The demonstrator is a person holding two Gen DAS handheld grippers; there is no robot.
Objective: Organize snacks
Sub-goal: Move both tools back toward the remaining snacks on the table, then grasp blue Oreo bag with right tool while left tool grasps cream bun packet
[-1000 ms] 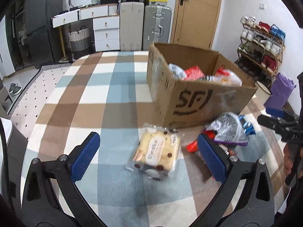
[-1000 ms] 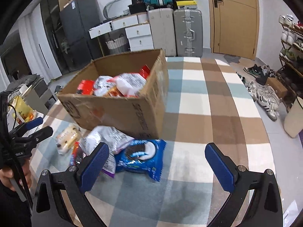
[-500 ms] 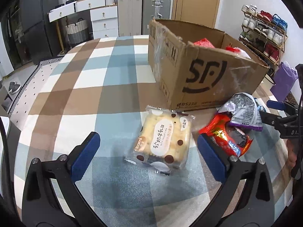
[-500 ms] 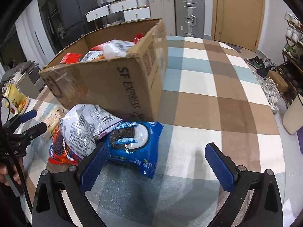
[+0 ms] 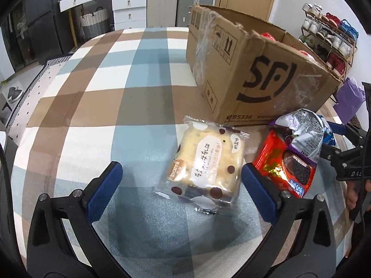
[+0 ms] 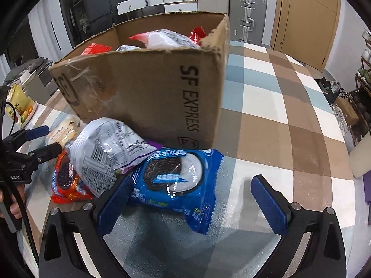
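Approach stage of picking up loose snacks. Left gripper (image 5: pixel 180 185) spread wide, empty, low over a cream cake packet (image 5: pixel 206 164) on the checked tablecloth (image 5: pixel 97 88). Right gripper (image 6: pixel 192 201) likewise agape around a blue cookie pack (image 6: pixel 176 180). Both packets just beside the cardboard box (image 6: pixel 148 97). Next, probably: squeeze, lift, drop inside.

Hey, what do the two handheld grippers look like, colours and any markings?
Both are black forked frames with silver screws and ribbed blue finger pads. The left gripper and the right gripper match. Seen from the other camera, each shows white lettering and a black cable.
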